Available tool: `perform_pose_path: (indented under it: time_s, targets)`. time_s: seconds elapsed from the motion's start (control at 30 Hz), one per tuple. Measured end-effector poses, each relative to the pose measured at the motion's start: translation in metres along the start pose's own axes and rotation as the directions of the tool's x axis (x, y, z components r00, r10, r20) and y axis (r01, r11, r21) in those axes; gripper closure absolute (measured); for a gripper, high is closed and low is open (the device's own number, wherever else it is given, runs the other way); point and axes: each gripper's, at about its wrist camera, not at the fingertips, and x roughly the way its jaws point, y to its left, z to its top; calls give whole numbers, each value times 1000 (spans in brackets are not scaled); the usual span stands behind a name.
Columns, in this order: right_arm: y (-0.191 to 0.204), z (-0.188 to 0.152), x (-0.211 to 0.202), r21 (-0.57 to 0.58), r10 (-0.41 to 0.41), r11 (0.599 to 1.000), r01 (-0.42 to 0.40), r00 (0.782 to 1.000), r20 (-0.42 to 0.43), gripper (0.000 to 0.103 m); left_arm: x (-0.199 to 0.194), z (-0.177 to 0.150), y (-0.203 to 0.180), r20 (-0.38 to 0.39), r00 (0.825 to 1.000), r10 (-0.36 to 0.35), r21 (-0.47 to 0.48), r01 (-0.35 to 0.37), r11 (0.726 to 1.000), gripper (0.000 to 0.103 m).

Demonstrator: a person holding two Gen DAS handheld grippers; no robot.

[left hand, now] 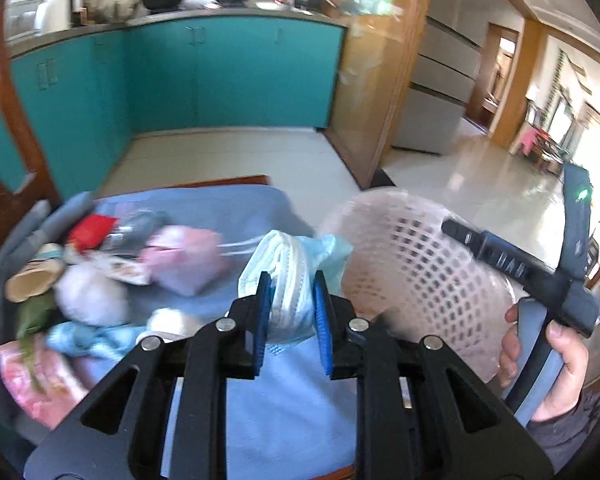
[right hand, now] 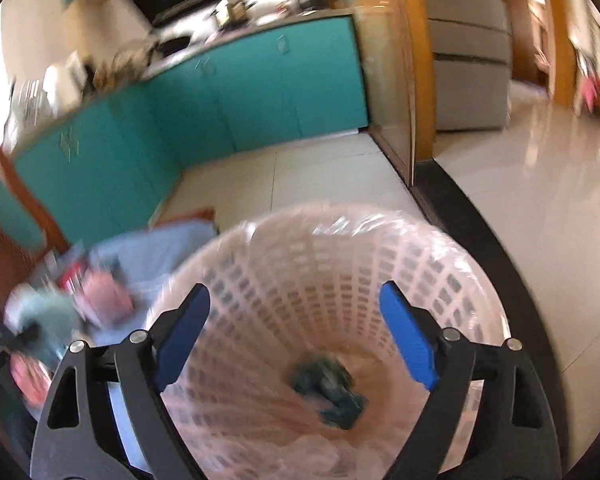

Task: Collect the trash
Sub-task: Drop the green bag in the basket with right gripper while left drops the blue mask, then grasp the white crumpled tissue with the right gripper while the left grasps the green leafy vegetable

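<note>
Step in hand: carrying one piece of trash to the bin. Left gripper (left hand: 288,296) is pinching a crumpled blue face mask (left hand: 286,272) between nearly closed fingers, holding it above the blue cloth (left hand: 284,400), just left of the basket (left hand: 416,280). Right gripper (right hand: 294,332) is hanging wide open and empty over the basket mouth; a dark green scrap (right hand: 332,384) is lying inside. Next move, as I judge: shifting the mask rightward over the rim, then opening. Remaining litter pile (left hand: 100,272) is waiting at left. The right gripper may be crowding the opening.

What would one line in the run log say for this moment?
left gripper: shut on face mask | right gripper: open over pink basket | basket holds dark green scrap
</note>
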Motion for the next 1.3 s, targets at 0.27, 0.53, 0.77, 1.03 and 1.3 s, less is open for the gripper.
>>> perform_pose_path:
  time_s: [0.27,0.53,0.77,1.03,1.3]
  targets:
    - [-33,7,-31,170,-47,985,20,987,155,18,52,3,-69,-113,973,-202,94,213,973,66]
    - [-18,5,-27,147,37,987,-58,989,145,16,31,-13,-40,-13,999,-30,72,31,997,25]
    - [106,-29,-9,-188,290,942,-279,957,31,16,-38,-57,89,33,874,484,-101,-479,872,22]
    - [241,-120,59,-438,275,806,-397,908,-317,16,-58,-88,190,-141,835,532,-290,-549,784,20]
    - [231,-129,97,-340,253,846,-411,871,-422,50,-41,-106,194,-199,875,442,-323,-485,813,20]
